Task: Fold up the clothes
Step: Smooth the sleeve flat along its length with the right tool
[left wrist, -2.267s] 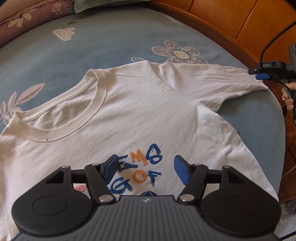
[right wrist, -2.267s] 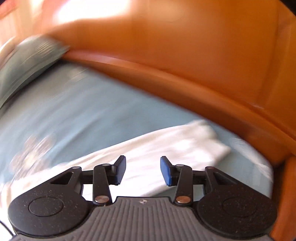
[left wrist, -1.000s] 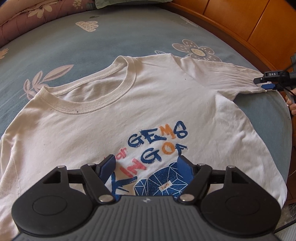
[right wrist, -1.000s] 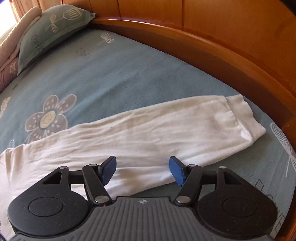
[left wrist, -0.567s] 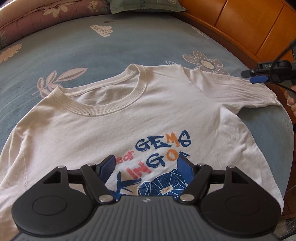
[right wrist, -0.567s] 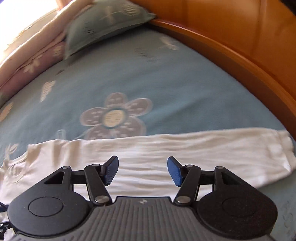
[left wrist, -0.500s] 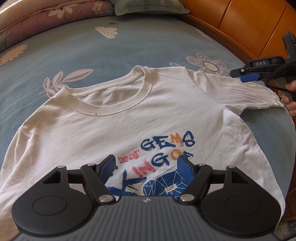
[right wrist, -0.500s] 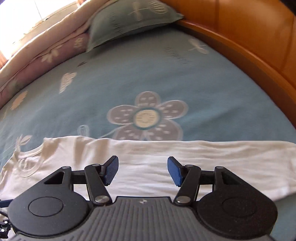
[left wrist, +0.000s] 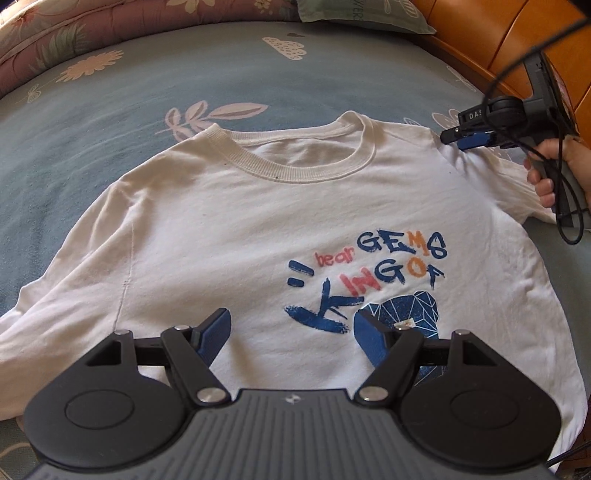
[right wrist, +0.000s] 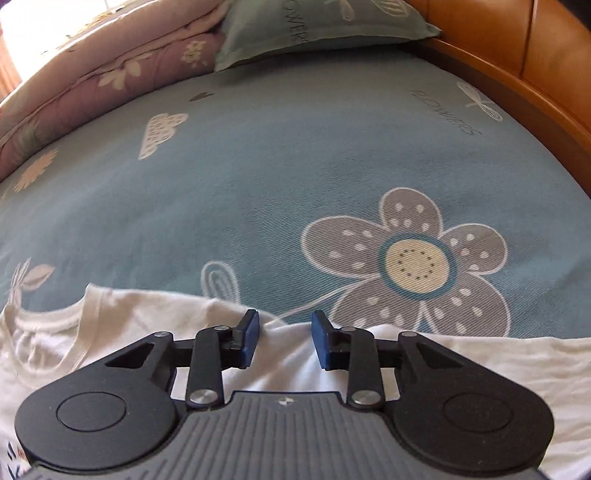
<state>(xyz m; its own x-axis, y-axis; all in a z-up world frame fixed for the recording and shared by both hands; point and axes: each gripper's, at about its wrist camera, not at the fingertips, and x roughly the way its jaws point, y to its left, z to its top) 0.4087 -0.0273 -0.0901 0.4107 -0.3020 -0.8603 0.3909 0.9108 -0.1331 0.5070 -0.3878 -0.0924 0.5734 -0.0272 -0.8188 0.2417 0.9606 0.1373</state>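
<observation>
A white T-shirt (left wrist: 229,236) lies spread flat, print side up, on the blue flowered bed sheet (left wrist: 110,92). The left tongs (left wrist: 291,332) hover over its lower chest, just beside the blue-and-orange lettering (left wrist: 384,266) — blue pads wide apart, gripping nothing. The right tongs (right wrist: 284,338) sit at the shirt's shoulder, near the ribbed collar (left wrist: 295,173), the pads partly open with cloth under them but not pinched. A hand (left wrist: 554,166) holds that tool's handle — beyond the shirt, a green pillow (right wrist: 317,26).
</observation>
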